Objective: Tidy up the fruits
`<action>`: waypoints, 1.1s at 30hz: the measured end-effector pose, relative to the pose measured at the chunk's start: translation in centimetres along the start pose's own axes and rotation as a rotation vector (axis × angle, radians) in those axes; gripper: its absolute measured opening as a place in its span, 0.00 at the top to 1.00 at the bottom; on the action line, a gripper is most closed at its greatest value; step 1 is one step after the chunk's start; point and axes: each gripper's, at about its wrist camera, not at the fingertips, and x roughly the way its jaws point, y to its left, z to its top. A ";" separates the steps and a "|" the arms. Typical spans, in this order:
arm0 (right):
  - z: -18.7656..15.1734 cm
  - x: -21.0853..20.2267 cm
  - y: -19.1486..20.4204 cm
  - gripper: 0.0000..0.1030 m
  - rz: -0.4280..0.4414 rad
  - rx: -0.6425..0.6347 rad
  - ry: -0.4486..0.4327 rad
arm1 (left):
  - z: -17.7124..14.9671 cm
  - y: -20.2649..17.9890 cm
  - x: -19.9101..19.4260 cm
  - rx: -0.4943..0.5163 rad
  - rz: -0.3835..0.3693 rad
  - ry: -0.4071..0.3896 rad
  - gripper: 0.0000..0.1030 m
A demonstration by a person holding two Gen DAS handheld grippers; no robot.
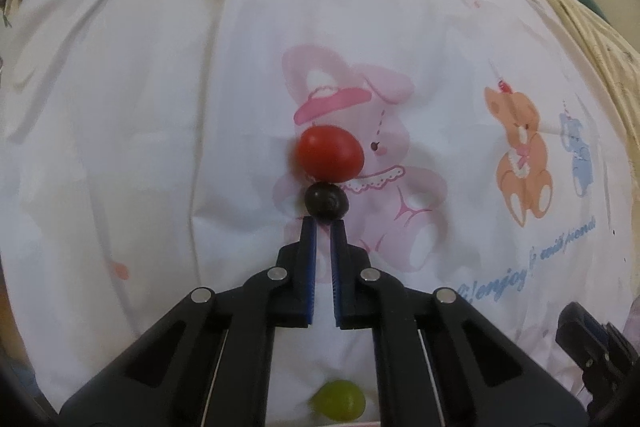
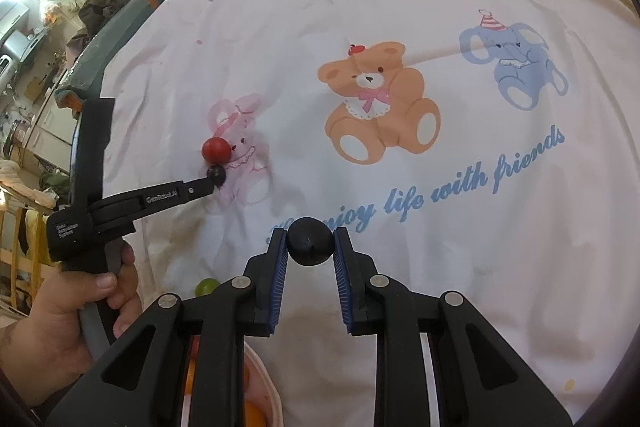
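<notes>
My left tongs (image 1: 323, 225) sit nearly closed, their tips pinching the near edge of a small dark grape (image 1: 326, 202), which touches a red cherry tomato (image 1: 330, 153) on the white cartoon-print bedsheet (image 1: 160, 107). A green grape (image 1: 339, 399) lies on the sheet beneath those tongs. Further right, my right tongs (image 2: 311, 241) are partly open around a second dark grape (image 2: 311, 240), gripped between both blue pads above the sheet's blue lettering (image 2: 440, 187)
</notes>
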 end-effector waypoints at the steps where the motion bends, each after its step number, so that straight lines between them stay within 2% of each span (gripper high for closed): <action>1: 0.0 -0.1 0.0 0.76 0.004 0.003 -0.001 | -0.2 0.0 -0.4 0.008 -0.002 -0.008 0.96; 10: -0.2 -1.4 0.7 0.76 0.021 -0.013 -0.023 | -3.2 0.6 -3.9 0.058 -0.003 -0.034 0.96; 15: -0.6 -2.3 1.1 0.76 0.039 0.002 -0.030 | -2.8 1.1 -4.3 0.060 -0.001 -0.055 0.95; 17: -0.7 -2.8 1.3 0.76 0.040 -0.007 -0.045 | -2.3 1.0 -3.4 0.053 -0.022 -0.036 0.88; 19: -0.8 -3.2 1.1 0.76 0.040 -0.004 -0.054 | -1.6 0.9 -2.2 0.019 -0.010 -0.021 0.59; 20: -0.9 -3.1 0.5 0.76 0.043 0.014 -0.049 | -1.3 0.9 -1.6 0.003 -0.012 -0.018 0.55; 24: -0.5 -2.8 -0.3 0.76 0.044 0.042 -0.041 | 0.4 0.9 1.2 -0.067 -0.026 0.047 0.55; 26: -0.3 -2.7 -0.6 0.76 0.048 0.053 -0.040 | 1.0 0.8 2.1 -0.081 -0.008 0.052 0.59; 30: 0.0 -2.3 -0.7 0.76 0.048 0.054 -0.037 | 1.8 0.1 2.8 -0.067 0.012 0.054 0.80; 33: 0.1 -2.0 -0.7 0.76 0.051 0.053 -0.031 | 1.7 -0.1 2.5 -0.050 0.014 0.060 0.81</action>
